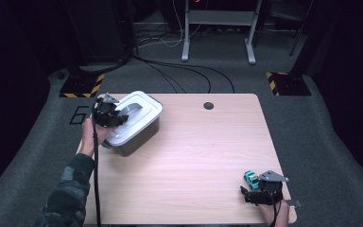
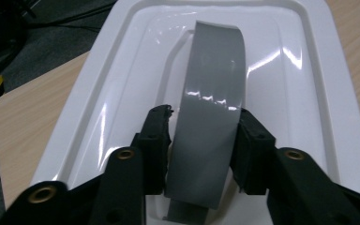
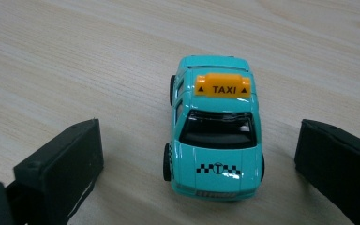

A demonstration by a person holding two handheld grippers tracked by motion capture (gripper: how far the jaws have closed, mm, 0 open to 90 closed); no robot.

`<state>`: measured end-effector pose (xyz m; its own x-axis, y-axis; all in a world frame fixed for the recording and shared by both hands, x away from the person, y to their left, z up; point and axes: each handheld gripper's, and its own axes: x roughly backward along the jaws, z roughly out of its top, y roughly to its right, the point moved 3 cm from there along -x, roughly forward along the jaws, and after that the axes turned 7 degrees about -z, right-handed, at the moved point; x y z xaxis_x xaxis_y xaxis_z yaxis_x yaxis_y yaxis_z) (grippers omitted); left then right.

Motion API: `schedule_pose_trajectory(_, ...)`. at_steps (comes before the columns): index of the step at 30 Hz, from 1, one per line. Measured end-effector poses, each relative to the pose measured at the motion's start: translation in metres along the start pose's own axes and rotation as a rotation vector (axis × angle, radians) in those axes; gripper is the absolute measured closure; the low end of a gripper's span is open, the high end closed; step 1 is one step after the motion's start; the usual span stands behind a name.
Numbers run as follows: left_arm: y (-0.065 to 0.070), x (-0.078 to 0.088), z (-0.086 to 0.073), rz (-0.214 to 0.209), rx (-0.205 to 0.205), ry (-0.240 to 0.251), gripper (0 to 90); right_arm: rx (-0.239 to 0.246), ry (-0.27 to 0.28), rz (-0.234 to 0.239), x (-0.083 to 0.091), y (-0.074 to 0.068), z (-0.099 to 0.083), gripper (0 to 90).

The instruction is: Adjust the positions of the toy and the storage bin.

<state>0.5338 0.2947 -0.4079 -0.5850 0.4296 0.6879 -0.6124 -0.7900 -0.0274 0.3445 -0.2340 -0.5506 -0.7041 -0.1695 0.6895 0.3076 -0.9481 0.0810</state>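
Note:
A dark storage box (image 1: 139,135) with a white lid (image 1: 139,106) stands at the table's far left. My left gripper (image 1: 112,115) is over the lid. In the left gripper view it (image 2: 205,121) is shut on the lid's arched grey handle (image 2: 213,93), a black pad on either side of the strip, with the glossy white lid (image 2: 122,93) beneath. A teal toy taxi (image 1: 251,178) with an orange roof sign sits near the front right corner. My right gripper (image 1: 253,191) rests behind it, open. The taxi (image 3: 215,136) stands between the wide-set jaws of the right gripper (image 3: 201,145), touching neither.
The wooden table (image 1: 203,142) has a round dark cable hole (image 1: 208,105) near its far edge. Beyond it on the carpet lie black cables (image 1: 189,71), two hazard-striped stand bases (image 1: 82,86) (image 1: 286,82) and grey desk legs (image 1: 217,28).

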Motion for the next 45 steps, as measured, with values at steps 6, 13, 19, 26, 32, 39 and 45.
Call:
schedule_pose_trajectory(6,0.004,0.0,-0.002,-0.011,0.012,0.01,63.1,0.001,0.0,0.001,0.0,0.0,0.0,1.2)
schedule_pose_trajectory(13,0.015,0.0,-0.002,-0.071,0.018,0.021,65.7,0.001,0.0,0.001,0.0,0.0,0.0,1.3)
schedule_pose_trajectory(19,0.029,-0.002,-0.002,-0.093,0.012,0.054,66.9,0.0,0.0,0.0,0.0,0.0,0.0,1.6)
schedule_pose_trajectory(26,0.041,-0.006,0.002,-0.133,0.0,0.056,67.0,0.0,0.001,0.0,0.0,0.0,0.0,1.6)
schedule_pose_trajectory(32,0.052,-0.011,0.007,-0.184,0.024,0.058,67.2,-0.002,0.002,0.0,0.0,0.0,0.0,1.8)
schedule_pose_trajectory(39,0.066,-0.015,0.011,-0.238,0.042,0.067,67.4,-0.002,0.002,0.0,0.0,0.0,0.0,1.8)
schedule_pose_trajectory(45,0.077,-0.017,0.013,-0.263,0.043,0.068,67.5,-0.003,0.002,0.0,0.0,0.0,0.0,1.9)
